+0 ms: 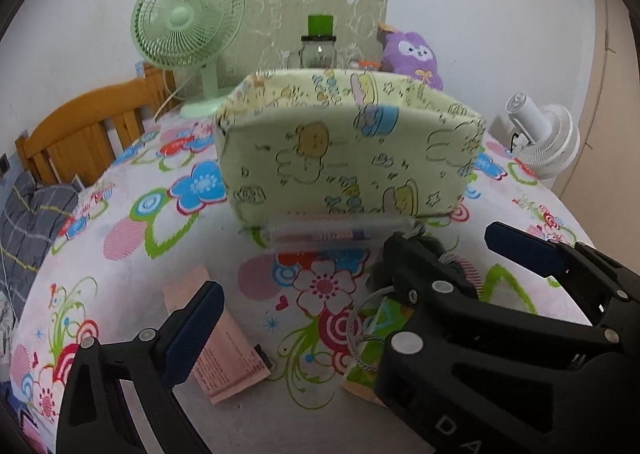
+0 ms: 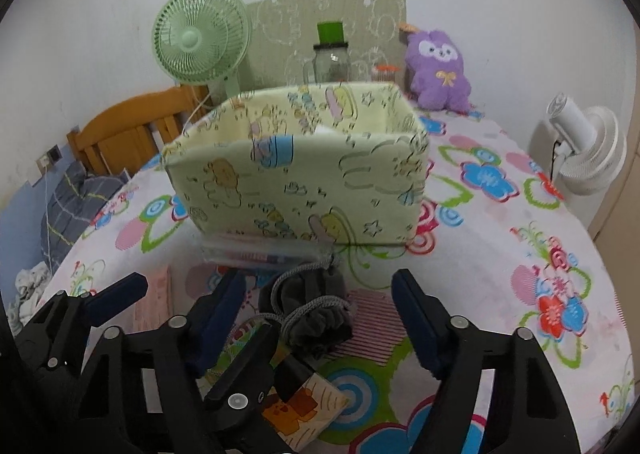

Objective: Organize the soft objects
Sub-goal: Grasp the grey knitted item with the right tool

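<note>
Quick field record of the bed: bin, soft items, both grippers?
bin: pale green fabric bin, upright on the floral bedsheet, top open
soft item nearest: grey drawstring pouch, on the sheet, between the right gripper fingers, untouched
left gripper: open, over a pink packet
plush: purple toy, behind the bin
fans: green, white

Flowered sheet [image 2: 500,254] over bed. On it: fabric bin [image 2: 296,182] mid, clear pouch [image 2: 256,252] at its foot, grey drawstring bag [image 2: 316,314], pink packet [image 1: 224,350], green fan [image 1: 188,18], white fan [image 2: 588,150], purple plush [image 2: 438,70], jar [image 2: 332,62].
</note>
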A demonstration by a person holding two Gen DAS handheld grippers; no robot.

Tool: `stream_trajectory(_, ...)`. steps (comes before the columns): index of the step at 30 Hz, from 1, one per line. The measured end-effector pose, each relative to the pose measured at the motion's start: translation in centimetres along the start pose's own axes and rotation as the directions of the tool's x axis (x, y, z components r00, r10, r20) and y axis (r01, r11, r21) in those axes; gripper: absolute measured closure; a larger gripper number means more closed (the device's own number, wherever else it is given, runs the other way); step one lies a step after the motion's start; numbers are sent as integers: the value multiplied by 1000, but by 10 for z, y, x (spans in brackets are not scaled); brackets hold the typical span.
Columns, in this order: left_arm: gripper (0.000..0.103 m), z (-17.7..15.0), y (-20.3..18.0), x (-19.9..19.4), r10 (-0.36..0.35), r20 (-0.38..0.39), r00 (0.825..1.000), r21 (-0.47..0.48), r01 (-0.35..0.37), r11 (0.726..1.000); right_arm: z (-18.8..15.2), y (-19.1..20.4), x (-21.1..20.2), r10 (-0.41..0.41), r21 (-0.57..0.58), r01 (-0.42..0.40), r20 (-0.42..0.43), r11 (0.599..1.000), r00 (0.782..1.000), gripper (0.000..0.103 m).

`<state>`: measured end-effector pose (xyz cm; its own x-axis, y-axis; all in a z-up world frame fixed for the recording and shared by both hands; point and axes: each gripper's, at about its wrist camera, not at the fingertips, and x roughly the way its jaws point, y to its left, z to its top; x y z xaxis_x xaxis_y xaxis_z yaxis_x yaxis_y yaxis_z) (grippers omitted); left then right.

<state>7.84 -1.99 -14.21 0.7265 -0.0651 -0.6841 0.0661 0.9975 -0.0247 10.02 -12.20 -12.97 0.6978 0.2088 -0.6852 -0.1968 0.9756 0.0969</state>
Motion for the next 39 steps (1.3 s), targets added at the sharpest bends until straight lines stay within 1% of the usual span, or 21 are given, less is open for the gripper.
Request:
stream_trajectory(9, 7, -4, 1, 13, 17, -32, 999, 11, -16, 1000, -5, -2, 21, 33, 16, -32, -58, 999, 998, 25)
stream_trajectory(10, 7, -4, 1, 14, 17, -34, 999, 13, -17, 1000, -6, -2, 22, 35, 18, -34, -62, 999, 997, 28)
stream_trajectory(11, 7, -4, 1, 14, 18, -38, 999, 14, -17, 1000, -6, -3, 23, 37, 22, -36, -66, 999, 997, 35)
stream_trajectory(15, 7, -4, 0, 16, 14, -43, 999, 14, -13, 1000, -7, -4, 24, 50, 32, -48, -67, 998, 997, 40)
stream_trajectory(16, 7, -4, 0, 15, 17, -42, 999, 16, -16, 1000, -7, -4, 23, 39, 32, -37, -64, 999, 997, 49)
stream_trajectory(20, 7, -4, -3, 13, 18, -38, 999, 24, -17, 1000, -8, -7, 20, 37, 39, -35, -56, 999, 998, 55)
stream_trajectory(26, 6, -2, -10, 6, 1, -20, 1000, 24, 0, 1000, -8, -13, 8, 29, 56, -27, -20, 998, 999, 59)
stream_trajectory(31, 6, 0, -17, 1, -13, -7, 1000, 35, 13, 999, -8, -20, -3, 12, 68, -12, 4, 998, 1000, 59)
stream_trajectory(39, 6, 0, -36, -1, -59, -11, 998, 62, 59, 996, -13, -38, -18, -33, 98, 30, 30, 995, 999, 60)
